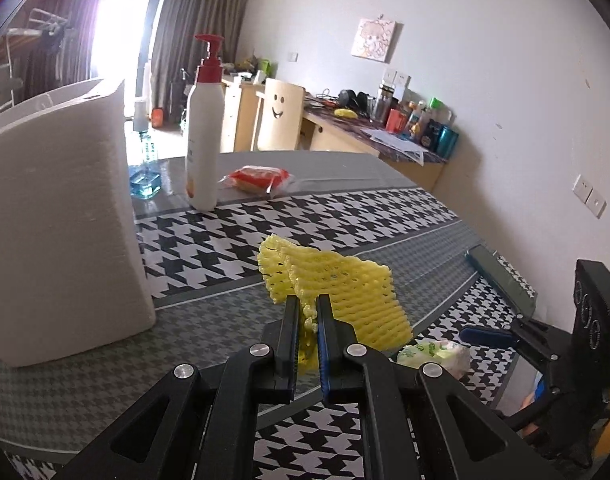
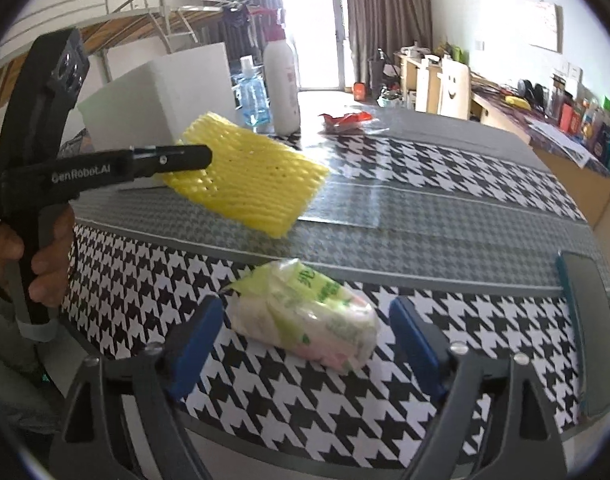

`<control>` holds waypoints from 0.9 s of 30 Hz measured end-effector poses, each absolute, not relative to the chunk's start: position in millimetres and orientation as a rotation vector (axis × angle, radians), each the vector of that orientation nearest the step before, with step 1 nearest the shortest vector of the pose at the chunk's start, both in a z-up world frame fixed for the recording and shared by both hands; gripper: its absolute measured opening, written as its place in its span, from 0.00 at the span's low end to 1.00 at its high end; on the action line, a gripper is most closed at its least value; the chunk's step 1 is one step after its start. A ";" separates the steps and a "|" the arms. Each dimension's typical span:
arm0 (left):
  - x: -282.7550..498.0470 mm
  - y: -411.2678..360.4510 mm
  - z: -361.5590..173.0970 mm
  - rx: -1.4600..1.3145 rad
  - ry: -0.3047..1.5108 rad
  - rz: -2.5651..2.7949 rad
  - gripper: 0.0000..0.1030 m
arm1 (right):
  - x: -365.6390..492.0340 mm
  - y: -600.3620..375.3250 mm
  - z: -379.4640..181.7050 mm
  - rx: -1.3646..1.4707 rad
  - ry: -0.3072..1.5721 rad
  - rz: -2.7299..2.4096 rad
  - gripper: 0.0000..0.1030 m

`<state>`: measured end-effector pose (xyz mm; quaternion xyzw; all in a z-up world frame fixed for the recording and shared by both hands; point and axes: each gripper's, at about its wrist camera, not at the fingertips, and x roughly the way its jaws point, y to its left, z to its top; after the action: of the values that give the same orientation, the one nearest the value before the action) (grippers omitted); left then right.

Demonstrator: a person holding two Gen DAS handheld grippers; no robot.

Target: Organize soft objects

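The right tongs [image 2: 305, 340] stand wide and empty on either side of the soft wrapped packet [image 2: 305, 320], which lies on the table [image 2: 445, 216] with its long axis crossing the gap slantwise, so this hand is nearest it. Farther off, the left tongs [image 2: 207, 157] pinch the yellow foam net [image 2: 249, 176], held up clear of the table.

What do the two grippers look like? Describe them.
The left gripper is black plastic with silver pivot screws, one blue-padded finger and white "GenRobot.AI" lettering on its side. The right gripper has a dark grey frame, silver screws and blue pads on both fingers.
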<state>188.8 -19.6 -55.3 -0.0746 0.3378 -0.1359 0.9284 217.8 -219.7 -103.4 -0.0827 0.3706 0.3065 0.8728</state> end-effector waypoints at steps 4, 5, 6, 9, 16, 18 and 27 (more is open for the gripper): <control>185.1 -18.9 -55.5 -0.157 0.688 -0.284 0.08 | 220.4 -212.1 -111.6 -0.185 0.802 0.641 0.86; 183.9 -19.1 -55.6 -0.158 0.686 -0.284 0.08 | 221.0 -209.4 -114.1 -0.203 0.807 0.631 0.86; 183.9 -20.6 -55.5 -0.157 0.684 -0.283 0.08 | 222.1 -207.9 -116.2 -0.210 0.813 0.621 0.86; 180.6 -21.0 -54.0 -0.146 0.668 -0.268 0.08 | 221.2 -207.0 -118.9 -0.212 0.817 0.610 0.86; 177.1 -17.6 -55.9 -0.159 0.666 -0.267 0.08 | 221.8 -206.1 -124.1 -0.226 0.821 0.560 0.84; 175.8 -17.2 -55.8 -0.162 0.662 -0.271 0.08 | 223.4 -208.8 -123.0 -0.212 0.820 0.557 0.77; 167.9 -8.0 -56.6 -0.196 0.640 -0.258 0.08 | 224.9 -208.7 -120.9 -0.188 0.801 0.571 0.63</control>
<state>167.9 -8.0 -56.6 -0.0957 0.3133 -0.1264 0.9363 224.9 -208.7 -120.9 -0.0902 0.3840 0.2739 0.8771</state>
